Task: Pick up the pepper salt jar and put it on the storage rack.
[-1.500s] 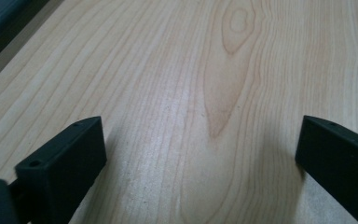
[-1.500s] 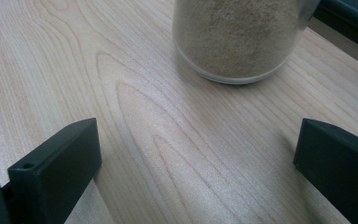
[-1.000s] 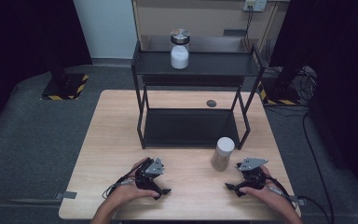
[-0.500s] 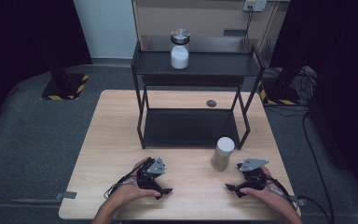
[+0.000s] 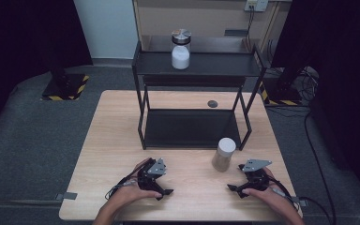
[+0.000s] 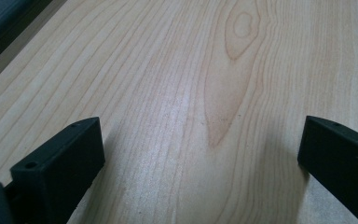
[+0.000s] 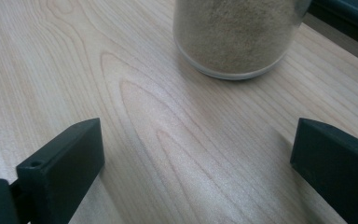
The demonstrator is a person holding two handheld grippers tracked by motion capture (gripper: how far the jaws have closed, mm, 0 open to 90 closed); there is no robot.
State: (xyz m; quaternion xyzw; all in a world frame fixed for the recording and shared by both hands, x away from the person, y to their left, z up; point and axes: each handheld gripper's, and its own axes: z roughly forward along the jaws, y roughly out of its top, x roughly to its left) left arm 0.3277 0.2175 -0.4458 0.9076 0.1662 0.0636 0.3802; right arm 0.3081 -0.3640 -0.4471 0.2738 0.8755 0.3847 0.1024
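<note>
A jar of tan powder with a white lid (image 5: 224, 153) stands on the wooden table (image 5: 112, 136), in front of the black rack's right leg. Just right of it and nearer the front edge, my right gripper (image 5: 249, 182) rests on the table in a hand. In the right gripper view the jar's base (image 7: 235, 37) stands ahead of the open right gripper (image 7: 196, 144); its jaws have just been closing a little, with nothing between them. My left gripper (image 5: 154, 180) lies on the table at the front left, and in its own view the left gripper (image 6: 200, 144) is open over bare wood.
A black two-tier rack (image 5: 194, 70) stands at the middle back of the table. On its top shelf stands a jar of white powder with a metal lid (image 5: 180, 49). A small dark disc (image 5: 212, 103) lies on the table behind the rack. Cables trail off the table's right side.
</note>
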